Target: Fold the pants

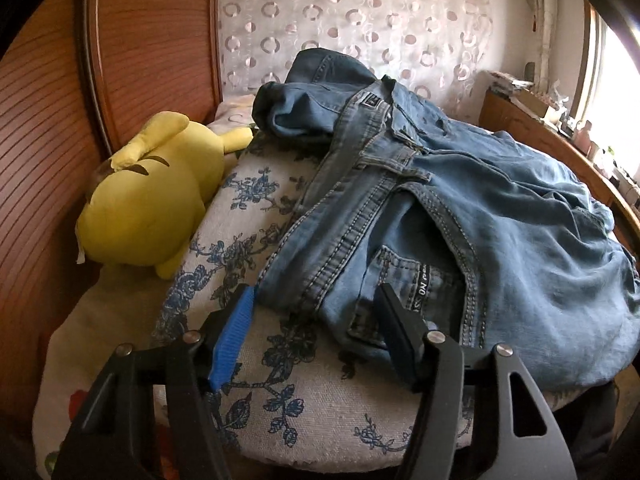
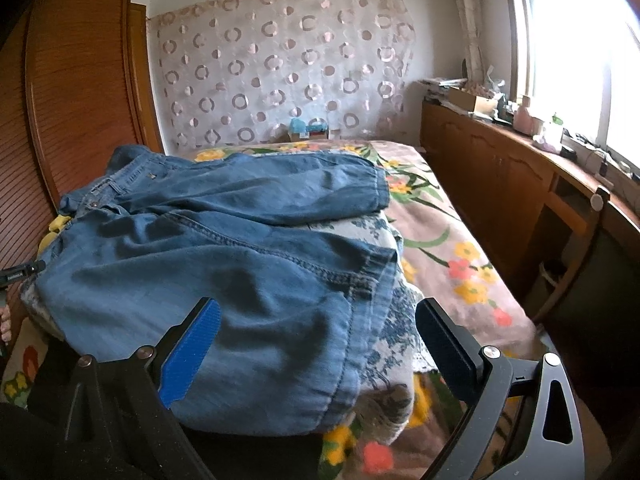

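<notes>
Across the middle of both views, one pair of blue denim pants (image 1: 460,208) lies heaped on a floral cushion (image 1: 256,216) on the bed (image 2: 452,248). Left gripper (image 1: 316,320), jaws wide, straddles the waistband corner without clamping. Right gripper (image 2: 316,340), jaws wide too, sits at the hem edge. One yellow plush toy (image 1: 148,196) rests at left of the left view.

The pants (image 1: 460,200) are soft, matt faded denim with pale raised stitching. Beneath them, lower centre, lies a coarse woven cushion cover (image 1: 256,208) printed with blue flowers. At left, the yellow toy (image 1: 148,208) looks smooth, matt plush. The wardrobe (image 1: 48,128) behind is ribbed, satin-sheen wood. The left gripper (image 1: 316,300) is matt black plastic with ridged blue pads (image 1: 234,336) and shiny metal pins.
</notes>
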`<state>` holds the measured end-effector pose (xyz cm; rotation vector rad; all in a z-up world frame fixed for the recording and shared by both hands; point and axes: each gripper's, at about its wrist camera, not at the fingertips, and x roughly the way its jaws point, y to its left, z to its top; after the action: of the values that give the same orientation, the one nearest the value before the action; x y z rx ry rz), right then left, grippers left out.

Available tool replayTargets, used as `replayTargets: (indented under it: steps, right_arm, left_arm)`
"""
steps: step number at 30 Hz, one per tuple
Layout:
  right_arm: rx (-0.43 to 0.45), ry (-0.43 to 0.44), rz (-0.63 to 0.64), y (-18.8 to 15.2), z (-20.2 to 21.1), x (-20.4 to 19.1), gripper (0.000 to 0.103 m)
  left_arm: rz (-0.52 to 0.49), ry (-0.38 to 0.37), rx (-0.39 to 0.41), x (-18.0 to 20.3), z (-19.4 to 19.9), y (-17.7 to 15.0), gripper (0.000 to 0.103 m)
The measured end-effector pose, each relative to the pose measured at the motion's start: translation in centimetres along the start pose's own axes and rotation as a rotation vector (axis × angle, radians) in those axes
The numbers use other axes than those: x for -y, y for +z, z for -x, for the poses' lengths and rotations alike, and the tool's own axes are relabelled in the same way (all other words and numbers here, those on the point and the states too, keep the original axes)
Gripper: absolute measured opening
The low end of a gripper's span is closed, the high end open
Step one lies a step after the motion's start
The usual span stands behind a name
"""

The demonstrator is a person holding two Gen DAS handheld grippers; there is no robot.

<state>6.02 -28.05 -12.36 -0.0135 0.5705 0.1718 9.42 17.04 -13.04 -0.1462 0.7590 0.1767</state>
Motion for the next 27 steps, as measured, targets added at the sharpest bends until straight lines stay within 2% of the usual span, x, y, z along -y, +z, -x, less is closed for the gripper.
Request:
replayTargets:
  steps: [8,14,17,22,24,25,27]
  right_arm:
    - [-0.087,0.007,-0.025,-1.0,-0.2,1.6,0.088]
    - [-0.132,0.034,-0.034,-0.9,-0.7,1.8,0.076]
    - [-0.150,0.046,-0.027,-1.0,-0.7,1.6,0.065]
    - [-0.151,0.031,0.028,-0.6,-0.9,1.5,0.040]
    - [-0.150,0.037,0.033,-0.5,-0.8,1.6,0.029]
    - [-0.150,0.041,0.035,-0.5,-0.7,1.8,0.025]
    - [-0.151,0.054,0.039,-0.5,-0.5,1.9,0.016]
  left_arm:
    - [0.013,-0.006,0.004,-0.1,0.0,-0.1,0.064]
    - [0.012,-0.001,0.003,-0.2,-0.1,-0.1,0.068]
    - [0.013,-0.001,0.004,-0.2,-0.1,-0.1,0.068]
    - [0.006,-0.006,0.024,0.0,0.0,-0.2,0.053]
    - [0.009,-0.019,0.028,0.0,0.2,-0.3,0.037]
    - [0.012,-0.024,0.029,0.0,0.2,-0.2,0.033]
    - [0.011,-0.032,0.031,0.1,0.5,-0.1,0.018]
